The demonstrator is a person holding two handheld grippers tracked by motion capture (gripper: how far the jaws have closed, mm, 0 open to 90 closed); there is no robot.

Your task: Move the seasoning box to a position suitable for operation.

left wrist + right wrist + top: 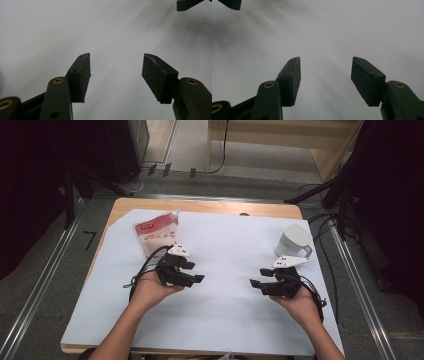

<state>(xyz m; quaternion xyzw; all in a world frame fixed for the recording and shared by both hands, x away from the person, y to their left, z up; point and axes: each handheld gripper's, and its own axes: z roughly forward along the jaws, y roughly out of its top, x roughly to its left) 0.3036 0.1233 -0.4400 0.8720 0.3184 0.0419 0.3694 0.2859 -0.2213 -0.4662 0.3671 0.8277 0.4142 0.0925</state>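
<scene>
- The left tongs [196, 271] sit in the person's left hand [150, 290] at the near left of the desk [220, 210], over the white sheet [225, 305] that covers it, with the tips pointing right toward the middle
- Seen from the left gripper view, the left tongs [116, 75] are released: the jaws stand well apart with bare white sheet between the pads [85, 77], gripping and touching nothing
- The right tongs [256, 285] sit in the right hand [300, 302] at the near right, tips pointing left, facing the other pair across an open stretch of sheet
- In the right gripper view, the right tongs [325, 80] are likewise released, jaws wide, with no object between the pads [295, 80]
- Just beyond the left tongs, a red and white pouch [155, 235] lies flat on the far left of the sheet, close to that gripper but not in its jaws
- Beyond the right tongs, a white cup [294, 241] with a handle stands at the far right of the sheet, near that gripper and apart from its jaws
</scene>
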